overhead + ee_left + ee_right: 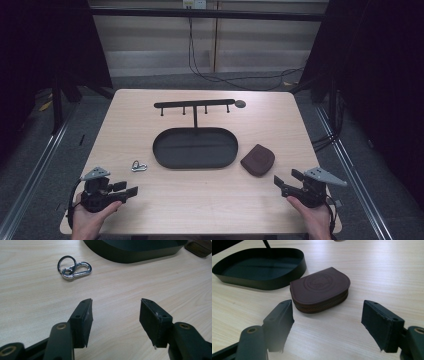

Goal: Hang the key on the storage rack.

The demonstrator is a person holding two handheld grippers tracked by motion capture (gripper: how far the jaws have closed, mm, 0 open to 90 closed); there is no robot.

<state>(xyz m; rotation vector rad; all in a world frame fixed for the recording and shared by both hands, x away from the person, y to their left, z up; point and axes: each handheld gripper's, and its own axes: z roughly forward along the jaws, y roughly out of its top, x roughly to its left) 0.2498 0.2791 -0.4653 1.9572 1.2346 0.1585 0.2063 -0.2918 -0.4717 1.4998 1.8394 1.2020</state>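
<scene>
The left gripper [131, 190] is held low over the near left corner of the table [210, 205], its jaws spread apart with nothing between them. In the left gripper view bare wood is seen between and ahead of the jaws, and the key ring [74, 268], a dark ring clipped to a silver snap hook, lies flat farther on, a little left of the line of the jaws. It is apart from the gripper and near, but not touching, the wall of the tray [135, 255]. Open wood is left all round the key ring.

The right gripper [280, 184] is held over the near right part of the table, close to the right edge, with its jaws likewise released and empty. In the right gripper view the pouch [320, 289], brown and zipped along its rim, lies flat just beyond the jaw tips, roughly between their lines. A narrow strip of table is left between the pouch and the tray [262, 282]; to the pouch's other side the wood is open.

In the high view the oval black tray [162, 159] sits mid-table, with the key ring [138, 166] off its left end and the pouch [257, 160] off its right end. A thin post rises at the tray's far rim to a bar with pegs [194, 104], beyond which a strip of free wood runs to the far edge.
</scene>
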